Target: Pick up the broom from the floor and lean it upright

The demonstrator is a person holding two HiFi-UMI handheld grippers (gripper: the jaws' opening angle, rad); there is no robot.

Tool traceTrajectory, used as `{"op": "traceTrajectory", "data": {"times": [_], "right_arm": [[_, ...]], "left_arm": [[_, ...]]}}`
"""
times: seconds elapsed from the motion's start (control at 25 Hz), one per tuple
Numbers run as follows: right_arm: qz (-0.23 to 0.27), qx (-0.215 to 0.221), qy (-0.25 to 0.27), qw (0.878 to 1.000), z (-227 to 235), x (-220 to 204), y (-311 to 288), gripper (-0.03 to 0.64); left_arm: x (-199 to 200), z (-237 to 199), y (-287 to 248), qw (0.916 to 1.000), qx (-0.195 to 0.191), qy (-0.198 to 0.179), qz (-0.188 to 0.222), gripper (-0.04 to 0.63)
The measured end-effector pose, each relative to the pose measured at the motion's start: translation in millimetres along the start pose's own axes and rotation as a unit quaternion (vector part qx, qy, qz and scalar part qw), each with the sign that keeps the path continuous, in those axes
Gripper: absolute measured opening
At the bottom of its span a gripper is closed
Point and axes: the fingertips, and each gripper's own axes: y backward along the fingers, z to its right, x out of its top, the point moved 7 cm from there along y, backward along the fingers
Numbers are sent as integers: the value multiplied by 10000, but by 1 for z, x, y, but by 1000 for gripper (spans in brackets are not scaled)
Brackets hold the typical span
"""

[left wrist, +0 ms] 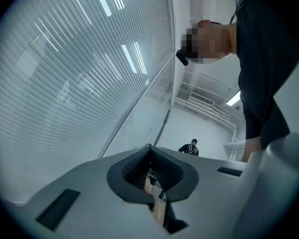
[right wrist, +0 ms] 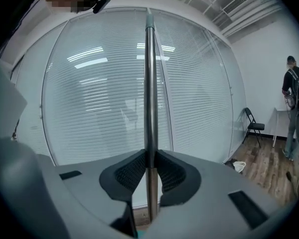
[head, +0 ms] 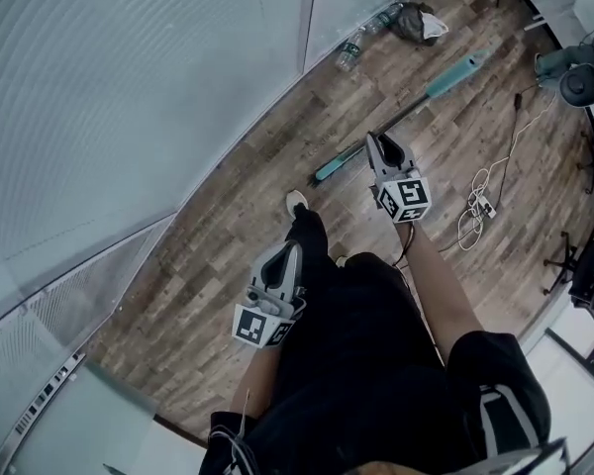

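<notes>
The broom is a thin metal pole (head: 401, 117) with a teal head (head: 335, 168) low by the wooden floor and a teal grip (head: 457, 75) at its other end. My right gripper (head: 377, 143) is shut on the pole a little above the head. In the right gripper view the pole (right wrist: 150, 83) runs straight up between the pads of the right gripper (right wrist: 150, 159), in front of the glass wall. My left gripper (head: 290, 253) hangs lower left, over my leg, apart from the broom. The left gripper (left wrist: 150, 151) has its jaw tips together, with nothing held.
A curved glass wall with blinds (head: 148, 97) runs along the left. At its foot lie plastic bottles (head: 348, 55) and a dark bag (head: 414, 22). A white cable with a power strip (head: 480, 204) lies on the floor at right. A folding chair (right wrist: 253, 126) and a person (right wrist: 294, 101) stand farther off.
</notes>
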Motion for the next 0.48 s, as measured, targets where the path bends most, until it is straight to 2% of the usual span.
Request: {"op": "traceTrajectory", "data": {"times": [0.12,0.24,0.36,0.48], "right_arm": [[3,36,2,10000,-4,-1,-29,76],[-4,78,33,10000,4,-12,-59,75],[-110,160,15,9998,15,-40,-89,75],[-212,257,51,9994,29,-74,-120,76]], "left_arm": [[10,-16,-11,9998,-115,-15,-168,17],[10,-35,-24,9997,-63,-28,-245,17],[3,-54,-36,9995,88,-1,-295,17],[-6,-71,-52,9997,188,-72,-164,17]]}}
